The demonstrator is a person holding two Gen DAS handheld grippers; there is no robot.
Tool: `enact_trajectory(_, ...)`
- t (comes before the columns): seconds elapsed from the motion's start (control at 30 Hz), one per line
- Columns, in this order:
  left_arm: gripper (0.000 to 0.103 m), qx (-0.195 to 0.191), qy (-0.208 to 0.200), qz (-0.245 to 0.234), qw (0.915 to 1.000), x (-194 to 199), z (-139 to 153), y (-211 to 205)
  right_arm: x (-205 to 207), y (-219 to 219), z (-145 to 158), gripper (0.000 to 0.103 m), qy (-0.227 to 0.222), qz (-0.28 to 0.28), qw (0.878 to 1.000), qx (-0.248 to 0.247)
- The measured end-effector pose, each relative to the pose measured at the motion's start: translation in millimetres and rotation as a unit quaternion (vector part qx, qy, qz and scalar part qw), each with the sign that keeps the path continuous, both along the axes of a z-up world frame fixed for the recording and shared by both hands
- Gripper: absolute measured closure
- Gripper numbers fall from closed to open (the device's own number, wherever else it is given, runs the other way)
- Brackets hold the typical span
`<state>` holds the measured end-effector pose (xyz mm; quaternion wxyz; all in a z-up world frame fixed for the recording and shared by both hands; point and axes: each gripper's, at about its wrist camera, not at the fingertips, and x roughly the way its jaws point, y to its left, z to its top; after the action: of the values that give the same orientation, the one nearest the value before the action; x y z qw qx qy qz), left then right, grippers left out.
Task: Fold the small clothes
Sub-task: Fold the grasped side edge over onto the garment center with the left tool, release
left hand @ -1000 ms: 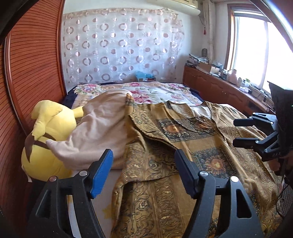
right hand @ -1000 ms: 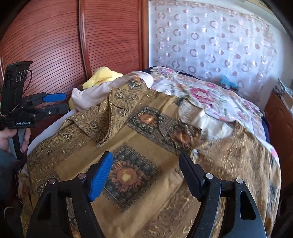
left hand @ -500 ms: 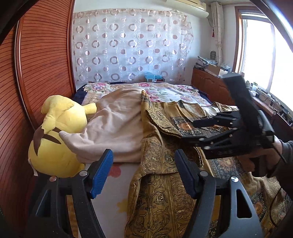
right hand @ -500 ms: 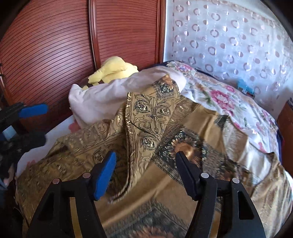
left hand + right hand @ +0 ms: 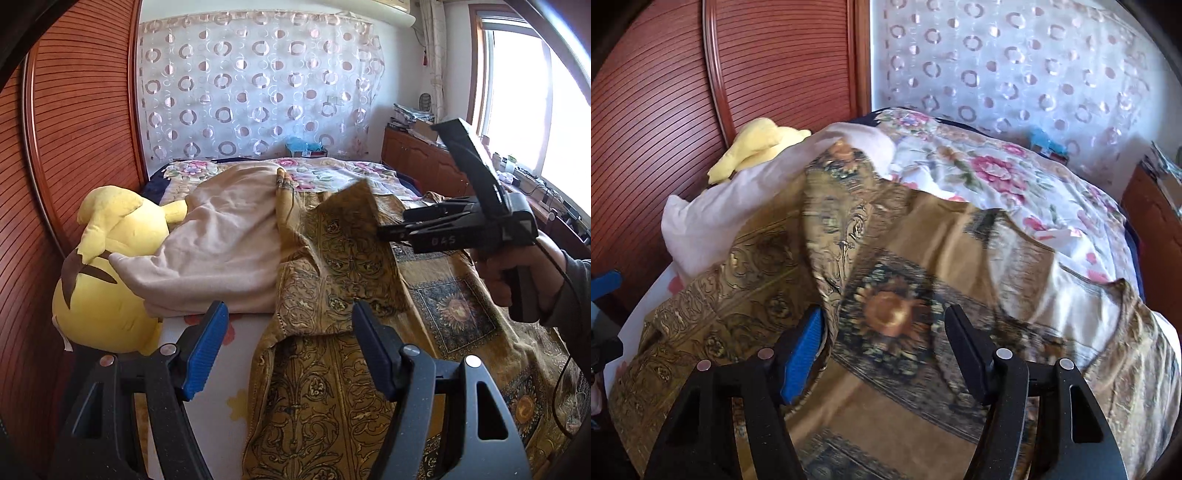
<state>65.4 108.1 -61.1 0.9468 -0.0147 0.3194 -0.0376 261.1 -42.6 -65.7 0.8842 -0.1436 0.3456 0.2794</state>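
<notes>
A gold patterned garment (image 5: 347, 369) with sunflower squares lies spread on the bed; it also fills the right wrist view (image 5: 894, 310). My left gripper (image 5: 290, 350) is open and empty above the garment's near left edge. My right gripper (image 5: 884, 350) has its jaws apart, low over the garment, with a fold of cloth against the blue finger. In the left wrist view the right gripper (image 5: 384, 232) reaches in from the right, level with a raised flap of the garment (image 5: 351, 221).
A yellow plush toy (image 5: 107, 273) and a beige cloth (image 5: 225, 243) lie on the bed's left side. A red wooden wall (image 5: 74, 129) runs along the left. The floral bedspread (image 5: 990, 162) and a spotted curtain (image 5: 258, 88) are beyond. A wooden cabinet (image 5: 424, 162) stands at right.
My right gripper has moved left and lower over the garment, and a flap of the garment now stands raised at its tip. My left gripper has shifted slightly.
</notes>
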Motion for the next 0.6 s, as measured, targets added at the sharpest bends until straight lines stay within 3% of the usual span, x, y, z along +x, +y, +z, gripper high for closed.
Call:
enact_trajectory(0.33,0.033,0.007,0.01,-0.011,0.9999,23,3,-10,-14,-59,3,0.034,-0.016,-0.027,0.999,0.008)
enact_trajectory(0.6,0.033,0.007,0.016,-0.021,0.9996,33,1,-25,-58,-150,8,0.034,-0.028,-0.073,0.997,0.015)
